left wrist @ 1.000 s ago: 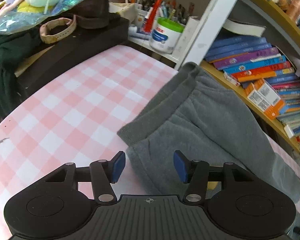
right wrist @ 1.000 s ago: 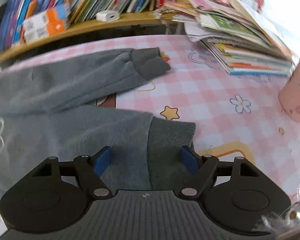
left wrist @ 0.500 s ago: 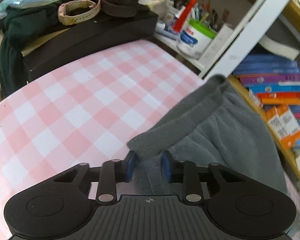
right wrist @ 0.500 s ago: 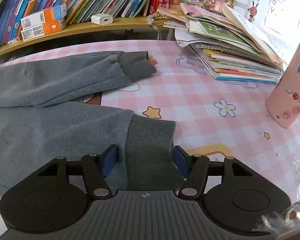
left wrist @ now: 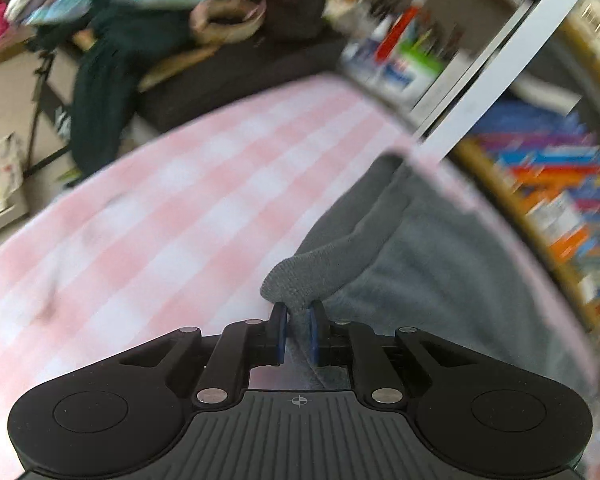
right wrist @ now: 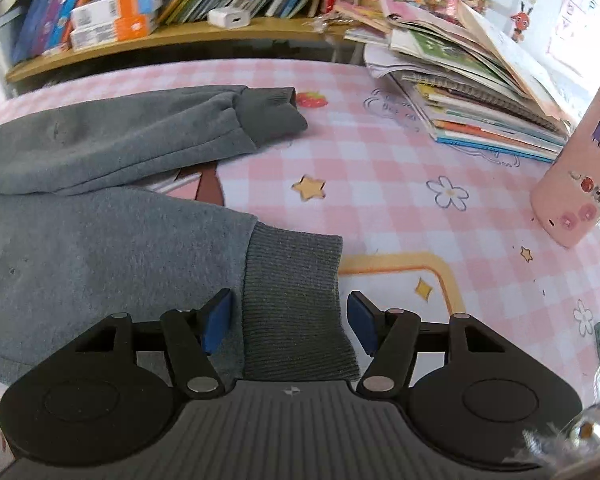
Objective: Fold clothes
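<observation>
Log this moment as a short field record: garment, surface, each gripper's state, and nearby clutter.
garment: grey sweatshirt, spread out flat, both sleeves extended
surface: pink checked tablecloth with star and flower prints
left gripper: shut on a pinched fold of the sweatshirt's edge, fabric lifted off the cloth
right gripper: open, fingers straddling the near ribbed cuff, not clamped
far cuff: lying flat on the cloth, untouched
clutter: stack of books and pink cup on the table; bookshelf behind
image quality: left wrist view motion-blurred
</observation>
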`<state>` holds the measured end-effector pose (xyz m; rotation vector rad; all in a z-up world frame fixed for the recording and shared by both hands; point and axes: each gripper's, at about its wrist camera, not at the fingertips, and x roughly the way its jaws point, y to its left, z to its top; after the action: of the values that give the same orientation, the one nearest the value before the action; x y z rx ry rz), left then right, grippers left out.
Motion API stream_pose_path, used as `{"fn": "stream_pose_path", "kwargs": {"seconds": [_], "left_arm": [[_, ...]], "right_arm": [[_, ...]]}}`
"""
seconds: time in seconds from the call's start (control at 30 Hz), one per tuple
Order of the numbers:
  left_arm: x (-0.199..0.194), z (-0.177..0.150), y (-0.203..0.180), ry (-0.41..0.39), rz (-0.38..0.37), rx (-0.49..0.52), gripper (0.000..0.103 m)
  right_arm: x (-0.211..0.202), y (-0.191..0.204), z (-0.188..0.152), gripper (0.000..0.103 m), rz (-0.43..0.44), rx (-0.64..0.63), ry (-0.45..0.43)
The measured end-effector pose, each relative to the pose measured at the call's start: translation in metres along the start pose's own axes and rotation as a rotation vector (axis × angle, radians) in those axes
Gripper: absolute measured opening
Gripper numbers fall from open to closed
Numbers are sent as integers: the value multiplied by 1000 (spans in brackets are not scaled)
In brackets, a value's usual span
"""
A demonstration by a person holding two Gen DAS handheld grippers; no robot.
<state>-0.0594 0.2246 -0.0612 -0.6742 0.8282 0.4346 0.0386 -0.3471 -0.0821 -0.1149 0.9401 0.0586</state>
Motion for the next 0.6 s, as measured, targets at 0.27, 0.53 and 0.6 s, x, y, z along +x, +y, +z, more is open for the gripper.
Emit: {"fn": "stream_pose_path", "kwargs": {"seconds": [0.27,0.53,0.6], "left_arm": [[-5,-21,-23,61,-102,106,12],[-4,-30,-24,96,-110,143,12],[-6,-30,-26,104,-97,160,19]], "right_arm": [[4,-8,2,57,-192,-168,-32],[-5,-23,0,53,-128,-78,5],[-9,-22,-1,57,-118,-70,-2]]}}
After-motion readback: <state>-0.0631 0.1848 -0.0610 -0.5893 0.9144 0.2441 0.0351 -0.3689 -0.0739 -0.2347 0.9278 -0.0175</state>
